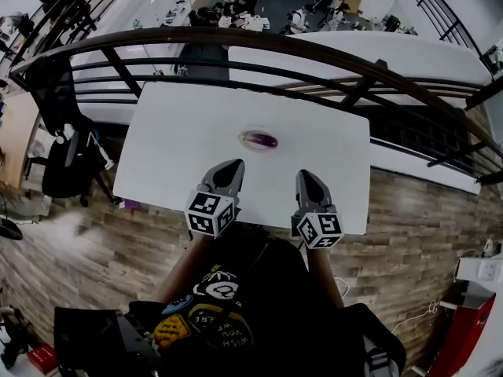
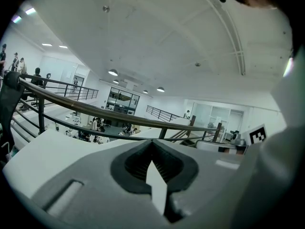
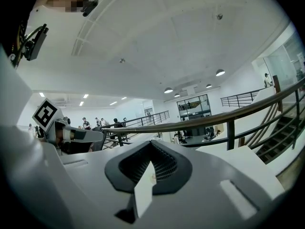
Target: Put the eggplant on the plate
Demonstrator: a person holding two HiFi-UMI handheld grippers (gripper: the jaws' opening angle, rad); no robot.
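Both your grippers sit low centre in the head view, over the near edge of the white table (image 1: 181, 132). They are side by side and apart, both pointing up the frame toward the eggplant.

Your left gripper (image 1: 231, 165) has its jaws closed, tips meeting, with nothing between them. Its own view (image 2: 152, 142) confirms this: the two grey jaws are together at a point and only the railing and the hall show beyond.

Your right gripper (image 1: 306, 174) is the same, jaws fully together and holding nothing. In its own view (image 3: 151, 143) the tips are joined and empty.

The eggplant (image 1: 259, 140) is small, purple and lying flat at the centre of the frame, mid-table. It is ahead of both grippers, well apart from them and roughly between their lines. There is a faint pale ring round it, possibly the plate. It is too washed out against the white top to say for sure.

The dark curved railing (image 1: 314, 49) runs across the upper frame behind the table. A black office chair (image 1: 59, 144) is at the left, on wood flooring.
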